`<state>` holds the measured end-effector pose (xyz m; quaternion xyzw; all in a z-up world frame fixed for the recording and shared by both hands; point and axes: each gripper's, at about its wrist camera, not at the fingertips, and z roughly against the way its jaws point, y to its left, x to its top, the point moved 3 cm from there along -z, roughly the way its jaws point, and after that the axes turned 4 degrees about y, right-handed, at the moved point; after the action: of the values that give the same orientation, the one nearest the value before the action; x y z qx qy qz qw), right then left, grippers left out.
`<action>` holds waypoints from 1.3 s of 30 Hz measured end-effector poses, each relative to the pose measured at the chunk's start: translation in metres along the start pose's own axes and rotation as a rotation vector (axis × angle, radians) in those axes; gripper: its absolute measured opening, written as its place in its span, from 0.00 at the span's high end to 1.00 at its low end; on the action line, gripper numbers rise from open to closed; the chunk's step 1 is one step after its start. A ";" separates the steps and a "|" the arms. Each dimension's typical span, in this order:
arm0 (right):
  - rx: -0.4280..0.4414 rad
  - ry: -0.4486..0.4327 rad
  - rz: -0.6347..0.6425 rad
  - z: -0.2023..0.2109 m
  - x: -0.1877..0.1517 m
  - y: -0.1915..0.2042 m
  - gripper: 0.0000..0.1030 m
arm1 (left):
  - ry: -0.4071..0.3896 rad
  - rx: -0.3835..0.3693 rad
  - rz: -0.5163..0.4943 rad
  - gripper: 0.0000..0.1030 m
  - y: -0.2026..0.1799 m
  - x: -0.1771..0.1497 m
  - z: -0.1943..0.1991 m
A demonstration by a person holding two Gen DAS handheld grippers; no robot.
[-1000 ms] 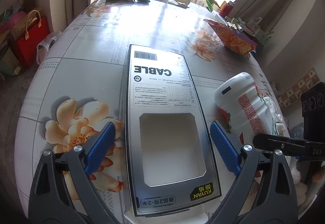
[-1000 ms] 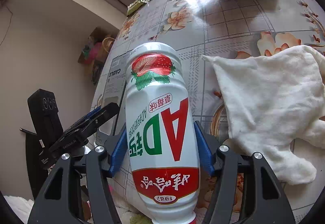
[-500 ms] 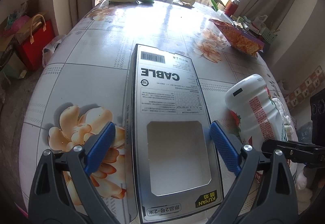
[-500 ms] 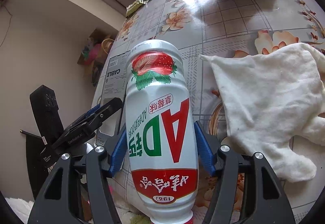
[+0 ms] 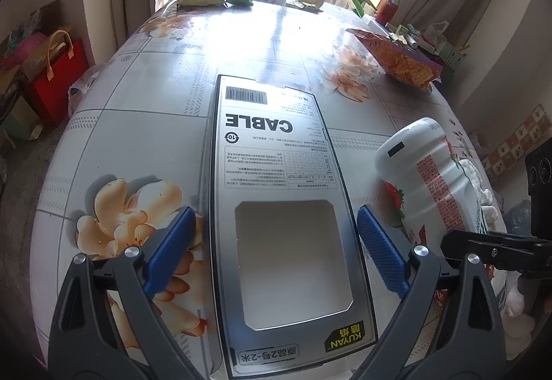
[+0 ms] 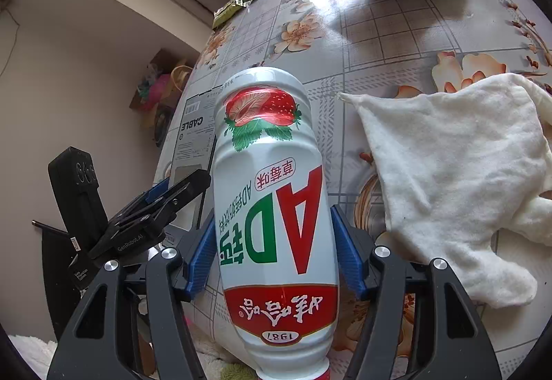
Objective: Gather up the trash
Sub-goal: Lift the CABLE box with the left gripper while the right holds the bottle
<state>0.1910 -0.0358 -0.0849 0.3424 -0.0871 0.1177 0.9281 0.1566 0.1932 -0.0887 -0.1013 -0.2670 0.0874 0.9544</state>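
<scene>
Bottle neck — cut off below

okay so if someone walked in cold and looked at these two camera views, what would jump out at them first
First, the big white strawberry drink bottle lying between the right tongs, its base pointing away from the camera. Next, the flat grey box marked CABLE, lying on the flowered table between the open left tongs. A rumpled white cloth lies right of the bottle.
</scene>
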 end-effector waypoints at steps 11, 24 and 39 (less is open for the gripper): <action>-0.003 -0.001 -0.001 -0.001 0.001 0.001 0.40 | -0.010 0.027 -0.038 0.12 -0.003 -0.004 0.002; -0.006 -0.002 -0.007 -0.001 0.001 0.001 0.40 | -0.012 0.009 -0.028 0.12 -0.001 -0.003 0.005; -0.032 -0.014 -0.008 -0.001 -0.001 0.002 0.43 | -0.023 -0.032 0.027 0.17 0.006 -0.003 0.011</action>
<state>0.1895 -0.0343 -0.0846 0.3289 -0.0942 0.1100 0.9332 0.1476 0.2003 -0.0828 -0.1192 -0.2781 0.0970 0.9482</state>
